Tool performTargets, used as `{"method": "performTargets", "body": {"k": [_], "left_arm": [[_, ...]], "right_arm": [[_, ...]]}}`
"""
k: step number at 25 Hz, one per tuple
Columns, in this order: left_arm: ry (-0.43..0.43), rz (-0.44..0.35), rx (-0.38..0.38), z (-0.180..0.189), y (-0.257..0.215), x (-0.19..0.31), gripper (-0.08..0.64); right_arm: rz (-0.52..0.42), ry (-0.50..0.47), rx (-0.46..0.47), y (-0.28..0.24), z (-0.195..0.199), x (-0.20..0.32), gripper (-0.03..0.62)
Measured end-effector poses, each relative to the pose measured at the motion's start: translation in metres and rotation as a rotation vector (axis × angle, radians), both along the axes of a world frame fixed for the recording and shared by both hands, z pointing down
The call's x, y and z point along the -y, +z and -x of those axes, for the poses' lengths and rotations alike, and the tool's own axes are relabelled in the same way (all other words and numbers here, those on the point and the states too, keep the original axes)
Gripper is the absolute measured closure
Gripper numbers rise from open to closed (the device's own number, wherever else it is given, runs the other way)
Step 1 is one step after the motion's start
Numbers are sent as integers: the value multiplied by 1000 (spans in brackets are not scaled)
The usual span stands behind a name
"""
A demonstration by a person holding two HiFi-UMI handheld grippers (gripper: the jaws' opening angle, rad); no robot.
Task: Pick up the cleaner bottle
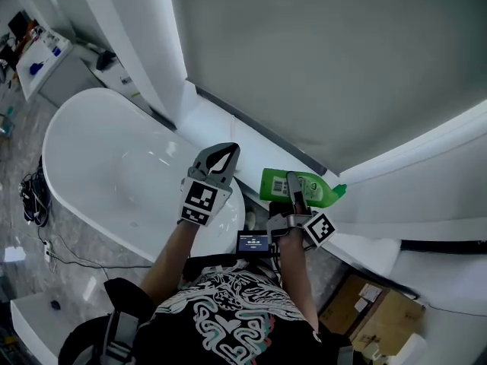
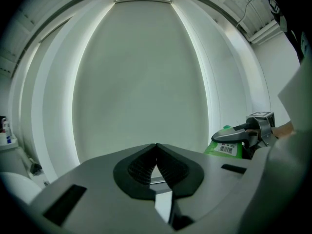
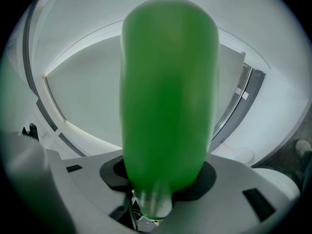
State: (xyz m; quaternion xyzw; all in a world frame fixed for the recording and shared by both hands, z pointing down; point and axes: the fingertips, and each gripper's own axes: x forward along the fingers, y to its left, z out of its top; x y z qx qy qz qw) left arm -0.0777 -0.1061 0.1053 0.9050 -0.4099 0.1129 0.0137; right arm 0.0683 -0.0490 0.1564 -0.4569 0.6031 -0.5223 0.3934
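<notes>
The cleaner bottle [image 3: 168, 91] is clamped between the jaws of the right gripper [image 1: 294, 191] near the bathtub [image 1: 91, 143]; the left gripper [image 2: 156, 155] is closed on nothing.

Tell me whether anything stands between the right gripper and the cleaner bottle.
Nothing visible does. The right gripper is clamped on the green cleaner bottle, jaws against its body. The left gripper is shut and empty, apart from it.
</notes>
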Motion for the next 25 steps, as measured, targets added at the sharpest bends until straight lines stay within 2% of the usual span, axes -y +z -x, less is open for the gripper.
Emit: {"method": "performTargets", "body": {"k": [6, 13, 25], "left_arm": [[10, -3, 6, -12, -4, -13, 545], [-26, 10, 2, 10, 0, -11, 545], [-37, 5, 18, 18, 3, -16, 545]], "right_arm": [[-7, 3, 2, -3, -15, -6, 383], [-32, 1, 2, -16, 2, -3, 383], [-58, -15, 42, -26, 8, -5, 383]]}}
